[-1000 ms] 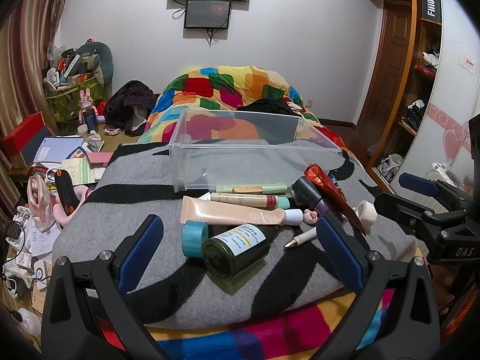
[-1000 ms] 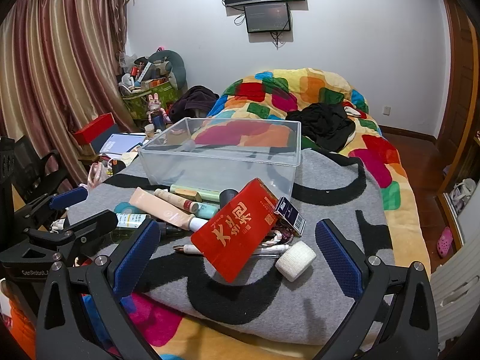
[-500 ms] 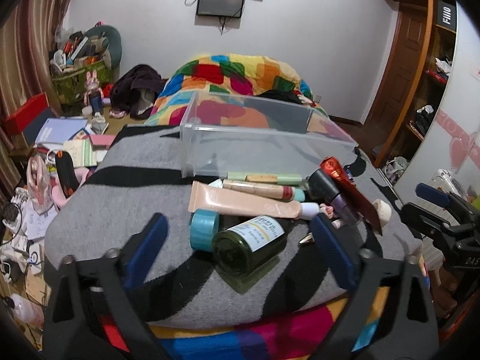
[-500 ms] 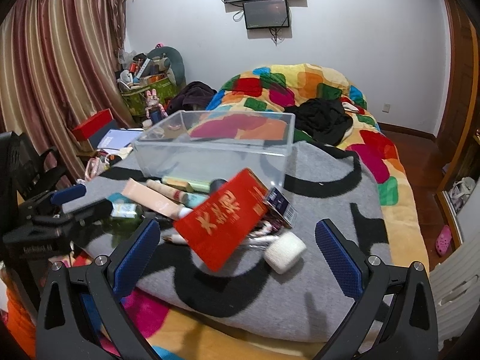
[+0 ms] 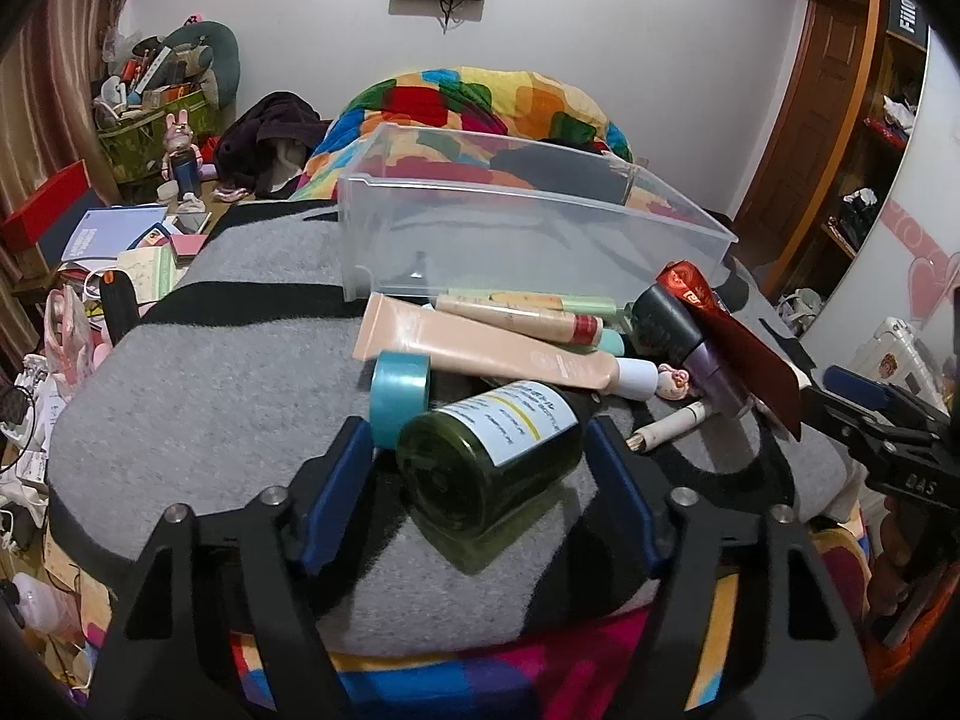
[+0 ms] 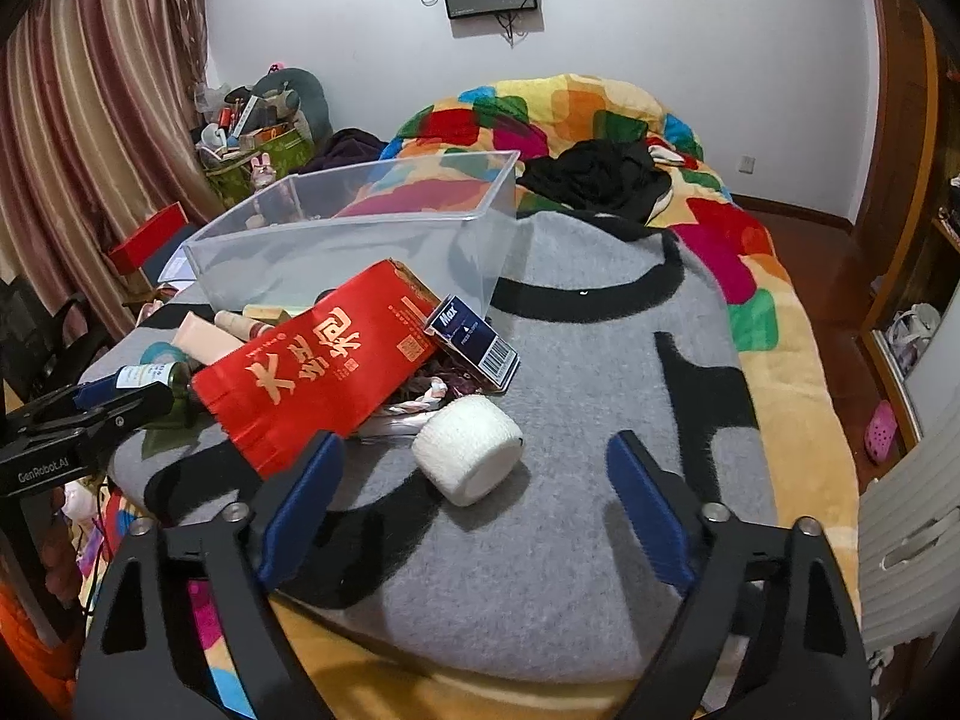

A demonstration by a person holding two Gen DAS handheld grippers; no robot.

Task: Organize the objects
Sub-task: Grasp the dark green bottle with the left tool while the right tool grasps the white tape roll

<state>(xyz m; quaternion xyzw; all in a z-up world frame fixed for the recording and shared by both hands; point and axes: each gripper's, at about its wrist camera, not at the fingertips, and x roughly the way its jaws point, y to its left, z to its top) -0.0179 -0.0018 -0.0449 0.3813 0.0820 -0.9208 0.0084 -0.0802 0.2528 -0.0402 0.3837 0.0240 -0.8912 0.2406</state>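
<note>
Nearest in the left wrist view, the left gripper (image 5: pixel 480 468) is seen straddling a dark green glass bottle (image 5: pixel 489 462) that lies on its side, base toward the camera, on a grey blanket (image 5: pixel 228 396). The jaws are closing, partly open, with the bottle between the blue pads (image 5: pixel 336 492); no contact can be confirmed, so nothing is judged held. In the right wrist view, the right gripper (image 6: pixel 474 492) is likewise shown closing from a wide stance, with a white gauze roll (image 6: pixel 469 457) lying ahead of its fingertips, slightly left of centre and untouched. Each tool appears to be lined up on the item lying closest to it, presumably because the nearest edge of the heap offers the freest approach. Beyond the bottle, a light-blue tape roll (image 5: pixel 400 397) is seen standing on edge, touching a peach squeeze tube (image 5: pixel 480 354); slimmer tubes are stacked behind. A glossy red packet (image 6: pixel 318 366) is propped aslant over the heap, with a small blue carton (image 6: pixel 474 345) beside it. Farther back, an empty clear plastic bin (image 5: pixel 528 240) with thin rigid walls is set against the heap, probably as the destination for sorting. The blanket is soft and fuzzy with black bands, so round items may roll. A patchwork quilt (image 6: pixel 576 114) is bunched at the far end.
</note>
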